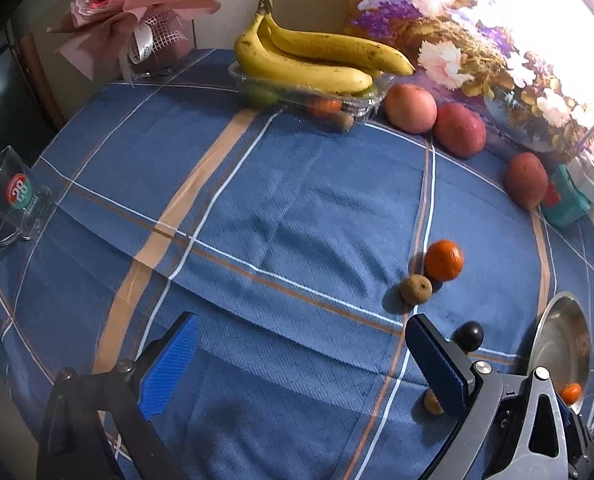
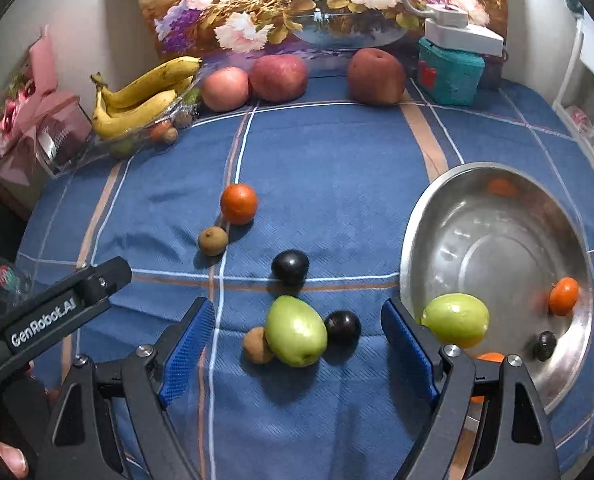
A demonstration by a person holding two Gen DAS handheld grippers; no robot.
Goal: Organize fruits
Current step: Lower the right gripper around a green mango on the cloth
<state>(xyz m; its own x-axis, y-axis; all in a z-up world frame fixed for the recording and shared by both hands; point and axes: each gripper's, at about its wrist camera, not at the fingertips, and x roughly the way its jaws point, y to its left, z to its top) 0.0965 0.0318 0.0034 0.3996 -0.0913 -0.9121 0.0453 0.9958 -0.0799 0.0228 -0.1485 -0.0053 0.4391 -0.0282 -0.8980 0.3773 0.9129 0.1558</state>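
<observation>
In the right wrist view my right gripper (image 2: 297, 344) is open, with its blue pads on either side of a green fruit (image 2: 295, 331) lying on the blue cloth. A small brown fruit (image 2: 257, 345) and a dark plum (image 2: 342, 327) touch the green fruit. Another plum (image 2: 290, 267), an orange (image 2: 238, 204) and a brown fruit (image 2: 213, 241) lie farther out. The steel bowl (image 2: 477, 184) at the right holds a green fruit (image 2: 455, 319), an orange (image 2: 563, 296) and a plum (image 2: 544, 345). My left gripper (image 1: 303, 364) is open and empty above the cloth; the orange (image 1: 443, 260) lies ahead of it to the right.
Bananas (image 2: 137, 96) lie on a clear tray (image 1: 297, 92) of small fruit at the back left. Three red apples (image 2: 279, 78) line the back by a flower painting (image 2: 297, 0). A teal box (image 2: 449, 72), a pink bouquet (image 1: 129, 12) and a glass mug (image 1: 13, 204) stand at the edges.
</observation>
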